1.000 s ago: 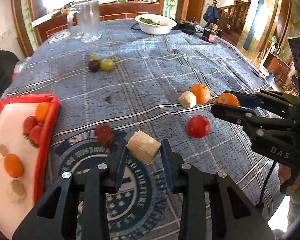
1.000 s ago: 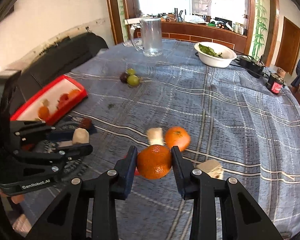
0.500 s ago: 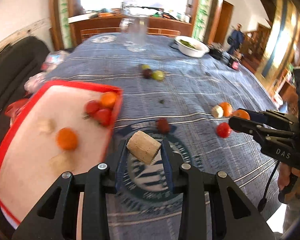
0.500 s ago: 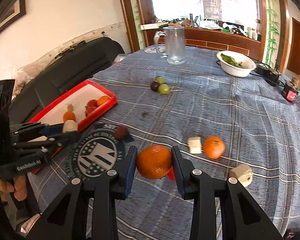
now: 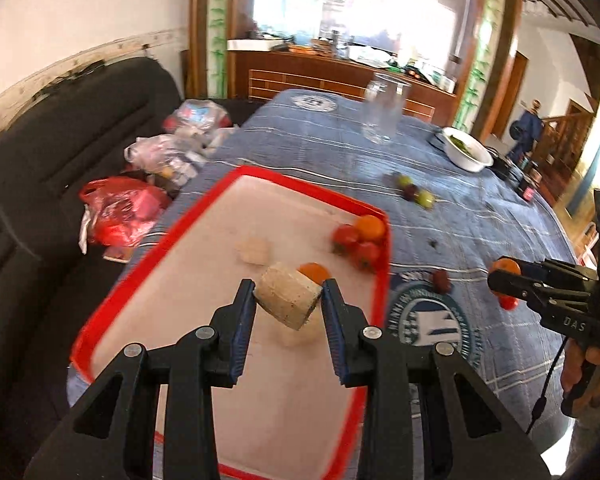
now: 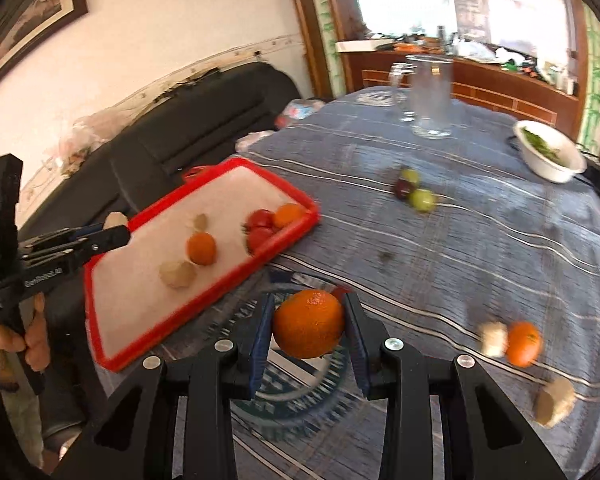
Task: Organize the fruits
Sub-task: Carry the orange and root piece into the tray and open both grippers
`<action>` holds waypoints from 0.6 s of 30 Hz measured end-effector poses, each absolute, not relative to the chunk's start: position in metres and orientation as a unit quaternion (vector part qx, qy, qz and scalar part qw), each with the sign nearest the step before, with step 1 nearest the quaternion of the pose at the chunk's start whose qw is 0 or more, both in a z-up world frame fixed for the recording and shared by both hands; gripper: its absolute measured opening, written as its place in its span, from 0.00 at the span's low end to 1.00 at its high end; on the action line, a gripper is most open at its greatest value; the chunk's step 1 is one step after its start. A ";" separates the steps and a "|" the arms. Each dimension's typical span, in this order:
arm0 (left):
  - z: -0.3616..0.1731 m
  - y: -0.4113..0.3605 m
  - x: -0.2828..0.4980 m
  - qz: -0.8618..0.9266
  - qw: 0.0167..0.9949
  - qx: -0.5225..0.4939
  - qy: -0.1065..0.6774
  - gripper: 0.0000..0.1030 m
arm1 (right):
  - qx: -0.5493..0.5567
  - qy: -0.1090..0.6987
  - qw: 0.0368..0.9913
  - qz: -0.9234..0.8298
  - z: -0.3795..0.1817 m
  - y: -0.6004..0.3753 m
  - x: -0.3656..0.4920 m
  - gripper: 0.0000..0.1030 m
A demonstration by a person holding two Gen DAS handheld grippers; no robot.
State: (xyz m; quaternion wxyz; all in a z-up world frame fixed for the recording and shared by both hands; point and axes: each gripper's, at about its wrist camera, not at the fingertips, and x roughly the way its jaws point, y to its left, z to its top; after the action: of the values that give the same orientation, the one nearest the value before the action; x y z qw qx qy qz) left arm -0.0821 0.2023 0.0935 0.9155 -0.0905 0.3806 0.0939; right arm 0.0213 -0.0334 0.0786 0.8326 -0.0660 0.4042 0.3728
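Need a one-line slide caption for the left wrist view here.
Left gripper holds a beige chunk above the red-rimmed tray of fruit; right gripper carries an orange.

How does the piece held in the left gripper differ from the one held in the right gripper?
The pale chunk in the left gripper is beige, blocky and flat-faced; the orange in the right gripper is round and bright. The pale chunk hangs over the red tray; the orange is over the blue cloth, short of the tray. Both are clamped clear of any surface.
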 end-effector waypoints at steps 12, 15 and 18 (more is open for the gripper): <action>0.070 0.258 -0.049 0.119 0.892 -0.128 0.416 0.30 | -0.057 0.429 0.798 0.419 0.068 0.056 0.063 0.34; 0.060 0.263 -0.036 0.108 0.881 -0.149 0.435 0.30 | -0.050 0.442 0.793 0.416 0.060 0.075 0.080 0.34; 0.049 0.263 -0.024 0.102 0.872 -0.153 0.453 0.30 | -0.038 0.449 0.792 0.412 0.054 0.090 0.095 0.34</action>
State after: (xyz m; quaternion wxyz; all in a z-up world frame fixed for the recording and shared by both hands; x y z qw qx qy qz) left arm -0.0239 0.2630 0.0493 0.8721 -0.1530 0.4533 0.1025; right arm 0.0947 0.0901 0.0541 0.7916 -0.0378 0.4495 0.4121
